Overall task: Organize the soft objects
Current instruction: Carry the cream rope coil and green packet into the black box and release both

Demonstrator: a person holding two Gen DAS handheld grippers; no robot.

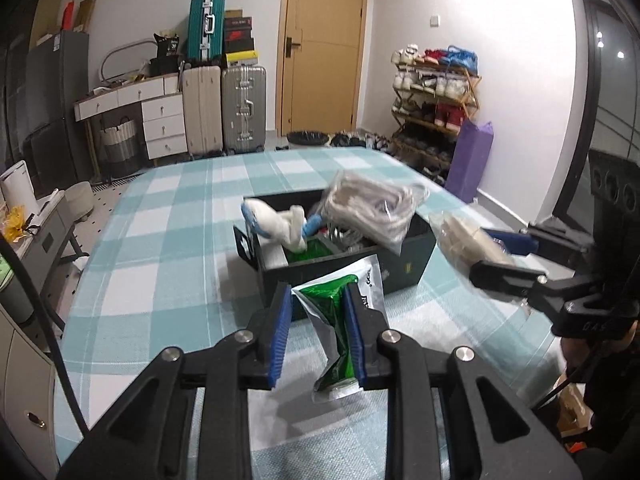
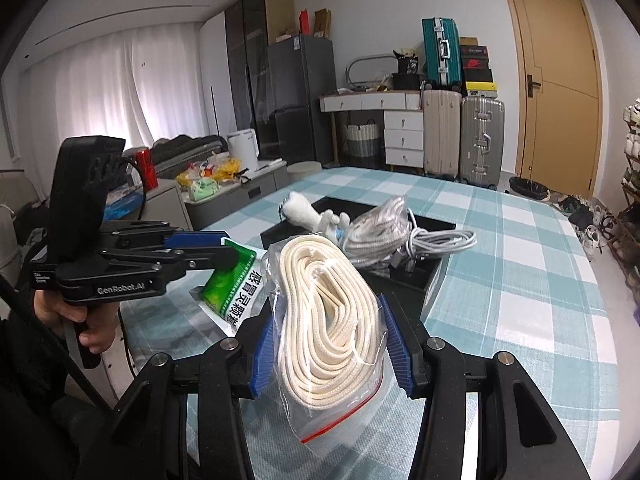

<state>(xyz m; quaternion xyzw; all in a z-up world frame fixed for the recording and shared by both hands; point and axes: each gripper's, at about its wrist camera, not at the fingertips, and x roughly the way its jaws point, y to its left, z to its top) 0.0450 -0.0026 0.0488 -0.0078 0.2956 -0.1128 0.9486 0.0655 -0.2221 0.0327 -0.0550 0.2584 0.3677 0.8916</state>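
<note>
A lived-in room with a tan wooden door (image 1: pixel 324 46), stacked suitcases (image 1: pixel 224 108) and a shoe rack (image 1: pixel 434 96) surrounds a large table under a teal-and-white checked cloth (image 1: pixel 168 248). Near the table's middle sits a black open-topped box (image 1: pixel 348 268), holding a white and blue plush toy (image 1: pixel 280 226) and a clear bag of coiled grey cable (image 1: pixel 368 208) that rests on its far rim. Just in front of the box, the left gripper (image 1: pixel 316 332) is clamped tight on a green and silver foil sachet (image 1: pixel 340 320), lifted off the cloth. Beside it, the right gripper (image 2: pixel 328 344) squeezes a clear zip bag of cream woven rope (image 2: pixel 320 320), also held above the table.
</note>
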